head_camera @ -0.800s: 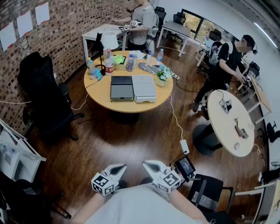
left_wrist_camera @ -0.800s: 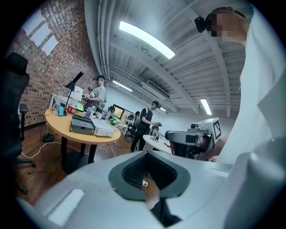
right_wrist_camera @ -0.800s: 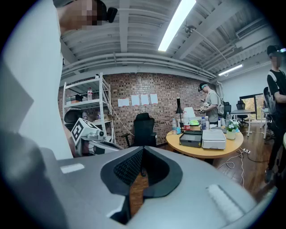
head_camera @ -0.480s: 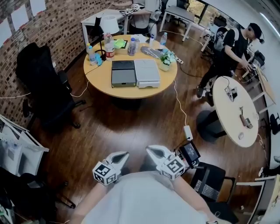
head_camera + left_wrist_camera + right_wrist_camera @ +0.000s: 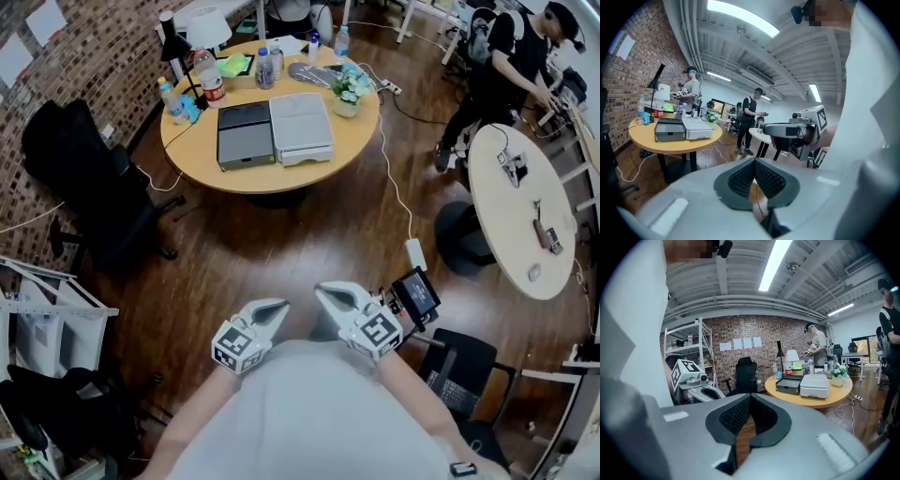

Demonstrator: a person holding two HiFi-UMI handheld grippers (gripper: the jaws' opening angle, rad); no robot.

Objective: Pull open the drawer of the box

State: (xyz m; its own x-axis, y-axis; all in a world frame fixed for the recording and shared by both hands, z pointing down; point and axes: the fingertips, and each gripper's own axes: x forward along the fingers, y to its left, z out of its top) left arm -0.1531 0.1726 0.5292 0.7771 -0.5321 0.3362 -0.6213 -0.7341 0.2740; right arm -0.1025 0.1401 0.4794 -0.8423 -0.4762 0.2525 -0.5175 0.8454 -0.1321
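Note:
Two flat boxes lie side by side on the round wooden table (image 5: 197,169) far ahead: a dark grey box (image 5: 245,134) and a light grey box (image 5: 300,128). The dark one shows a drawer front (image 5: 669,136) toward me, closed. Both grippers hang close to my body, far from the table. My left gripper (image 5: 278,307) is shut and holds nothing; its jaws meet at the tip (image 5: 753,164). My right gripper (image 5: 324,291) looks shut too, and nothing sits between its pads (image 5: 749,400). Each gripper appears in the other's view, the right gripper (image 5: 787,130) and the left gripper (image 5: 705,392).
Bottles, a lamp and a potted plant (image 5: 347,92) crowd the table's far side. A black office chair (image 5: 89,187) stands left of it. A white cable and power strip (image 5: 415,253) lie on the wooden floor. A white round table (image 5: 520,211) and a person (image 5: 514,56) are at right.
The head view has tipped down, so the wooden table has slid toward the top of the picture. Both grippers stay shut near my body, a little higher in the picture.

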